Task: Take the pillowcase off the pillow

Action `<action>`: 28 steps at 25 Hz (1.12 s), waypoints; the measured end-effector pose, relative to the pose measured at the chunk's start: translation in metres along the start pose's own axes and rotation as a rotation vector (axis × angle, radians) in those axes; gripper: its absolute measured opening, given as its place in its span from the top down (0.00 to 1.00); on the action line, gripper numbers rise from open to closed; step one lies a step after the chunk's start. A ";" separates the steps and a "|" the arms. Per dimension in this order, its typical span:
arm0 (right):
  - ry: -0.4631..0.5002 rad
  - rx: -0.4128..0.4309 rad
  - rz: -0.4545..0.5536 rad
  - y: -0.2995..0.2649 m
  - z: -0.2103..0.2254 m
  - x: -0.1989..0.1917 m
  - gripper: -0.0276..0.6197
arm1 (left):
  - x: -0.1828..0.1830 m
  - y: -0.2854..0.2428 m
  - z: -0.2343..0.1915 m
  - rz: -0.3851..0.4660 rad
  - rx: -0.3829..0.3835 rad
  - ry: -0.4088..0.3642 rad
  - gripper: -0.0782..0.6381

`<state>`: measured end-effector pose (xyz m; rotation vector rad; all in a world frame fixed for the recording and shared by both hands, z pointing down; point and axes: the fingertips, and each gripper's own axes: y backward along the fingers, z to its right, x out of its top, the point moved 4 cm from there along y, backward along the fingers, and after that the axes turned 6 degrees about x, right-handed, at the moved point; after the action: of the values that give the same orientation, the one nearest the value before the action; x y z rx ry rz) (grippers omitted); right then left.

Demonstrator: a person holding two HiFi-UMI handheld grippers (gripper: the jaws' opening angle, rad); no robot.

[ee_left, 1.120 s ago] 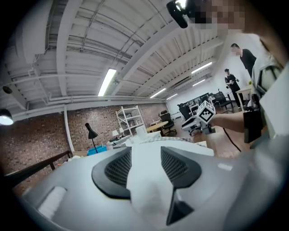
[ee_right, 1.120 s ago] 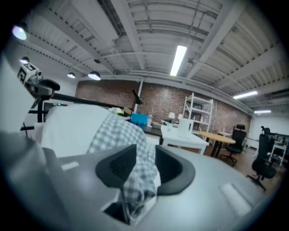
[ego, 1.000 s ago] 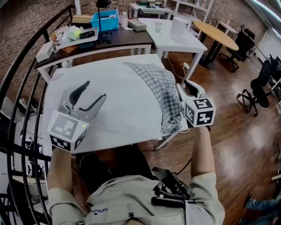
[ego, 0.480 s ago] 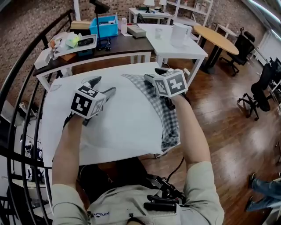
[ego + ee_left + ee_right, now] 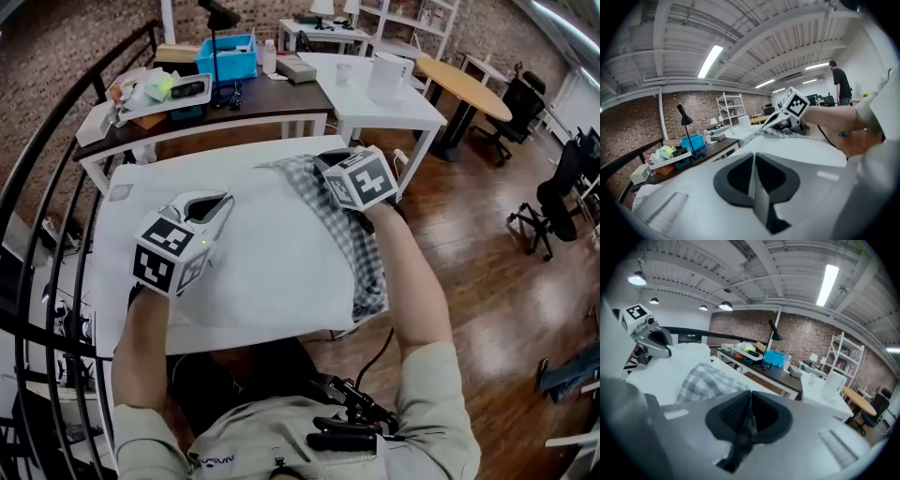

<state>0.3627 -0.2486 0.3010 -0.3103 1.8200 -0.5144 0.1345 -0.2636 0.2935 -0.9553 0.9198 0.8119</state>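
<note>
The left gripper [image 5: 754, 161] has just clamped, seemingly on the white pillow [image 5: 272, 272]. The right gripper [image 5: 750, 401] has just clamped the checked pillowcase [image 5: 361, 248], which lies rightward at the pillow's end.

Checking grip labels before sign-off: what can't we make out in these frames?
Head view: right gripper, jaws just closed on pillowcase; its own body hides the pinch.
Head view: left gripper, also just closed, covers its pinch on pillow.
Pillow's extent inside pillowcase: cloth hides it.
Blue bin contents: too small.
</note>
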 end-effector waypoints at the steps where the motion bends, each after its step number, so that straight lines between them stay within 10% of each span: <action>1: 0.016 -0.032 0.021 0.005 0.004 0.009 0.94 | 0.007 0.010 -0.002 0.027 0.014 0.009 0.87; 12: -0.075 -0.426 -0.047 0.017 0.114 -0.031 0.95 | 0.042 0.083 -0.035 0.241 0.127 0.132 0.87; 18: -0.204 -0.072 -0.127 -0.069 0.065 -0.120 0.95 | 0.061 0.101 -0.054 0.355 0.192 0.244 0.87; 22: -0.218 -0.133 -0.121 -0.058 0.069 -0.136 0.87 | 0.057 0.077 -0.061 0.342 0.235 0.266 0.87; 28: -0.233 -0.118 0.211 0.029 0.065 -0.060 0.80 | 0.036 -0.012 -0.068 0.250 0.252 0.304 0.87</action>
<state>0.4442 -0.2082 0.3205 -0.2442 1.6356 -0.2145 0.1401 -0.3246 0.2450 -0.7619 1.3920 0.7476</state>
